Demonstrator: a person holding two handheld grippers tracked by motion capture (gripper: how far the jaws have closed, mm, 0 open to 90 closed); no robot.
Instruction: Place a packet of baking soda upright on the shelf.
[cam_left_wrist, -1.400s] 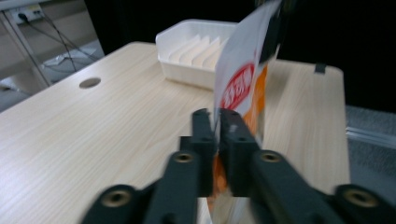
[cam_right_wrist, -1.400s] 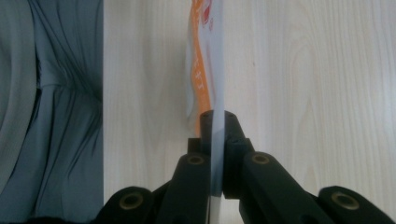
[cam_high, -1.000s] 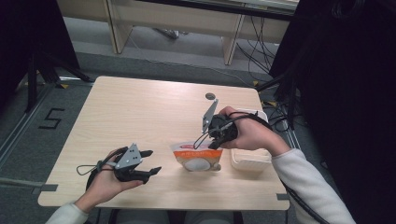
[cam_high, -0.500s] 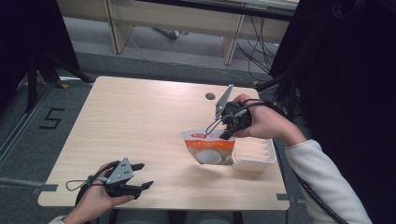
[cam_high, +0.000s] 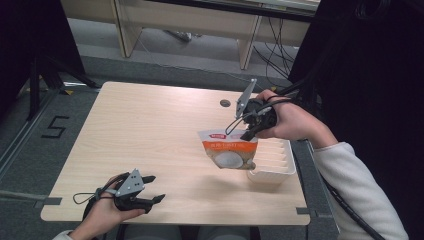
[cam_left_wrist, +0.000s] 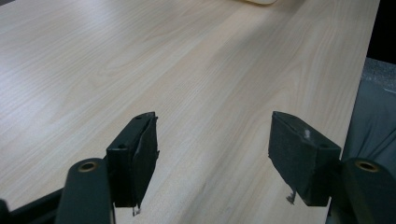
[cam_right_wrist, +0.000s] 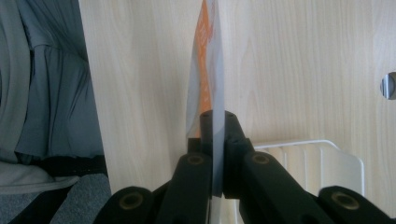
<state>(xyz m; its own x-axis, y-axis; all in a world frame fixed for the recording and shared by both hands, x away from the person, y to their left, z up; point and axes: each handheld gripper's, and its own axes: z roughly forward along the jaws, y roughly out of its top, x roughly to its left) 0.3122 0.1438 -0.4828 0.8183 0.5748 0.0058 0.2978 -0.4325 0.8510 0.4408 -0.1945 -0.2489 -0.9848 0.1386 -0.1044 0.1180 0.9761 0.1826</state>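
Observation:
An orange and white pouch (cam_high: 227, 152) hangs in the air by its top edge, its lower right corner over the near left end of a white ribbed tray (cam_high: 274, 169). My right gripper (cam_high: 248, 134) is shut on that top edge. In the right gripper view the pouch (cam_right_wrist: 205, 70) shows edge-on, pinched at my right gripper (cam_right_wrist: 214, 119), with the tray (cam_right_wrist: 322, 158) below. My left gripper (cam_high: 156, 188) rests at the table's near left edge, open. In the left gripper view my left gripper (cam_left_wrist: 212, 140) has only bare tabletop between its jaws.
The light wooden table (cam_high: 150, 125) has a round cable hole (cam_high: 225, 103) near its far right. A number 5 is marked on the grey floor (cam_high: 55, 127) to the left. A desk frame and cables stand beyond the far edge.
My right gripper has lifted the pouch up and to the right, toward the tray. My left hand has drawn back from beside the pouch to the near left edge of the table.

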